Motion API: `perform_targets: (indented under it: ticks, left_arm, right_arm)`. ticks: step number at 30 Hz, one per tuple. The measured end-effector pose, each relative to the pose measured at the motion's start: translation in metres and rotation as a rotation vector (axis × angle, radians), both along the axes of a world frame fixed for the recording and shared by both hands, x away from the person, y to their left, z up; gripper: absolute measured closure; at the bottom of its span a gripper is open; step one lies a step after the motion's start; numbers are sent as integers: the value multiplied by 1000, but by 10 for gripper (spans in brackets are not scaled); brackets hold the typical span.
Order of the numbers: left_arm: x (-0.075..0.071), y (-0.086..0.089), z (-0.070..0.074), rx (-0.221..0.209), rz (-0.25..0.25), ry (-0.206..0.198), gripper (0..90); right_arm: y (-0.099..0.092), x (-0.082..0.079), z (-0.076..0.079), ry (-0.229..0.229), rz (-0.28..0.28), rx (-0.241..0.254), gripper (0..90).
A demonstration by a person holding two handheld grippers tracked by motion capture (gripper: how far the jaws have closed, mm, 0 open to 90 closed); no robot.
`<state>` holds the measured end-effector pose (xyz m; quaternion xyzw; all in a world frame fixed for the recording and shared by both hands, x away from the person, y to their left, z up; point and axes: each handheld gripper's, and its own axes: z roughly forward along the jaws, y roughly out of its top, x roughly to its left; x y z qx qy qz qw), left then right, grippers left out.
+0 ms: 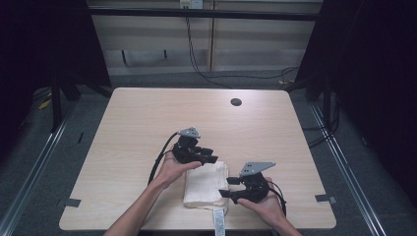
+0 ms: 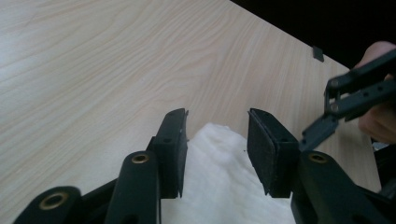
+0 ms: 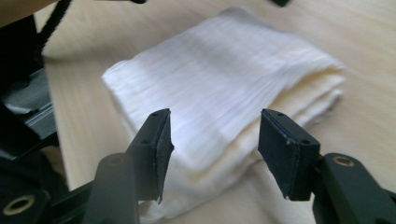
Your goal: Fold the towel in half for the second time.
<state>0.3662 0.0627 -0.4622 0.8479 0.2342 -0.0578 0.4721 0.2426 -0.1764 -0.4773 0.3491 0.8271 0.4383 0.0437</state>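
A folded white towel (image 1: 206, 184) lies near the front edge of the pale wooden table (image 1: 147, 128). My left gripper (image 1: 210, 156) hovers at the towel's far left corner, held by a hand. In the left gripper view its jaws (image 2: 218, 114) stand open over the towel's corner (image 2: 219, 182), and the pads do not press on it. My right gripper (image 1: 227, 189) is at the towel's right side. In the right gripper view it (image 3: 212, 116) is open, with the folded towel (image 3: 224, 74) just ahead of and below the fingertips, untouched.
A round dark hole (image 1: 236, 102) sits in the table's far right part. A white label strip (image 1: 219, 225) hangs at the front edge below the towel. Grey tape marks (image 1: 73, 202) (image 1: 325, 198) are near both front corners. Cables run on the floor behind.
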Motion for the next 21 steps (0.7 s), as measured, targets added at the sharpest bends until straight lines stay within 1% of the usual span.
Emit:
perform_targets:
  ticks: [3,5,8,10,12,13,14,16,18,20,21]
  left_arm:
    - [-2,3,3,9,20,-18,541]
    - [-4,7,6,16,36,-30,508]
    - [-9,14,10,23,55,-45,456]
    - [-12,20,13,42,59,-43,439]
    - [-15,27,17,50,84,-63,421]
    - [-17,31,18,45,89,-61,417]
    - [-18,33,20,54,89,-61,406]
    - [-22,41,25,73,95,-81,393]
    - [-26,50,30,64,98,-91,375]
    - [-27,57,33,72,103,-112,332]
    - [-29,64,34,66,124,-121,327]
  right_arm:
    - [-7,4,5,-20,-24,19,435]
    - [-11,5,8,-34,-28,37,433]
    - [-17,6,13,-50,-44,47,432]
    - [-21,6,17,-58,-60,51,437]
    - [-25,6,22,-76,-64,59,423]
    - [-26,5,23,-82,-55,66,421]
    - [-28,5,25,-93,-49,66,415]
    - [-31,5,30,-103,-58,65,407]
    - [-37,6,34,-115,-63,94,408]
    - [-43,6,36,-119,-82,99,406]
    - [-45,6,35,-120,-90,100,406]
